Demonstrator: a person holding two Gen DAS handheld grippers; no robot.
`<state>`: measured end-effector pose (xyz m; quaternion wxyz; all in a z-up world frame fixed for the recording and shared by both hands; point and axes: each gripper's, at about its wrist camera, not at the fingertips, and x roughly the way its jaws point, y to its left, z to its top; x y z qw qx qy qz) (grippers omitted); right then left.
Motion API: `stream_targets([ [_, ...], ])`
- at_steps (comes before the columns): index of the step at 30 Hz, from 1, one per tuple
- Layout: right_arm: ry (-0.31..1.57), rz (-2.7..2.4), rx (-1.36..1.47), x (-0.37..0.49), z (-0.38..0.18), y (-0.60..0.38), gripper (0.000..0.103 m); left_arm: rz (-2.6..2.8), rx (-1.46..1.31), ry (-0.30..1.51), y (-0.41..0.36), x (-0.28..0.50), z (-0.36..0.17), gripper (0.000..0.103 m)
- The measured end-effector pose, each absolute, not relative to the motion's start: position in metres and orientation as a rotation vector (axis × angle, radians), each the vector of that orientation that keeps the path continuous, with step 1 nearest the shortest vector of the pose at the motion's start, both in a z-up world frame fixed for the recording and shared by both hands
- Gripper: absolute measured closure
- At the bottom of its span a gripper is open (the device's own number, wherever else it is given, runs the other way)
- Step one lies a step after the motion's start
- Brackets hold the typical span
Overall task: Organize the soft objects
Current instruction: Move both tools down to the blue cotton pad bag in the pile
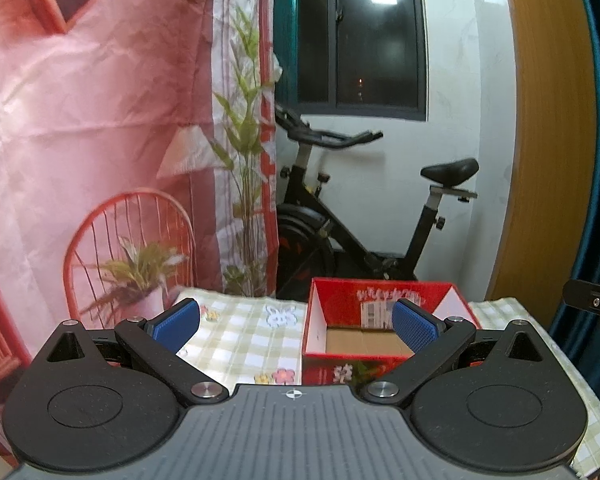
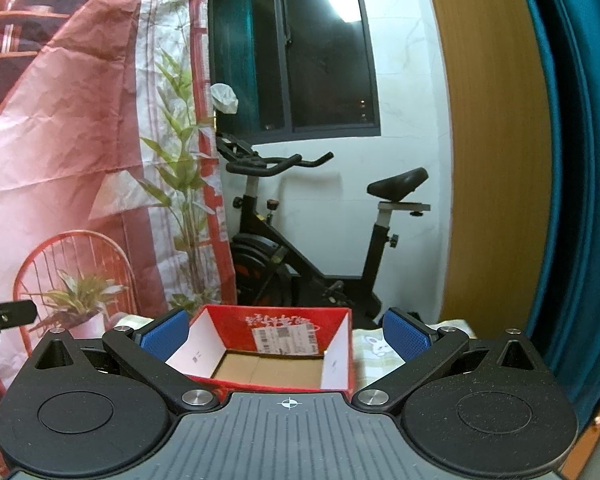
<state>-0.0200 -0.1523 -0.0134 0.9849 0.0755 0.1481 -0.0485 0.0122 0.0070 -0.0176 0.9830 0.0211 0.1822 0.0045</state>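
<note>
A red cardboard box (image 1: 384, 304) with white inner flaps and a bare brown bottom stands on a table under a green checked cloth (image 1: 244, 332). No soft object shows in either view. My left gripper (image 1: 296, 322) is open above the cloth, its blue pads wide apart, the box just right of centre. My right gripper (image 2: 286, 334) is also open, and the same box (image 2: 276, 340) sits between its blue fingertips, nothing inside it. The tip of the other gripper peeks in at the right edge of the left view and the left edge of the right view.
A black exercise bike (image 1: 340, 216) stands behind the table under a dark window (image 1: 364, 36). A pink printed backdrop (image 1: 92, 128) hangs on the left. A wooden panel (image 2: 496, 152) and teal curtain (image 2: 572, 160) fill the right.
</note>
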Motion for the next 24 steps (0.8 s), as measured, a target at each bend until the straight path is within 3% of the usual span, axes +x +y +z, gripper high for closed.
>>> stream_targets([
  [7, 0.284, -0.066, 0.183, -0.006, -0.063, -0.156, 0.000, -0.007, 0.001, 0.489, 0.015, 0.040, -0.065, 0.000],
  [17, 0.517, -0.079, 0.157, 0.031, -0.143, -0.140, 0.000, -0.063, 0.010, 0.660, 0.018, 0.071, -0.143, 0.002],
  [24, 0.583, -0.041, 0.204, 0.042, -0.181, -0.132, 0.000, -0.098, 0.044, 0.749, 0.015, 0.083, -0.176, 0.004],
])
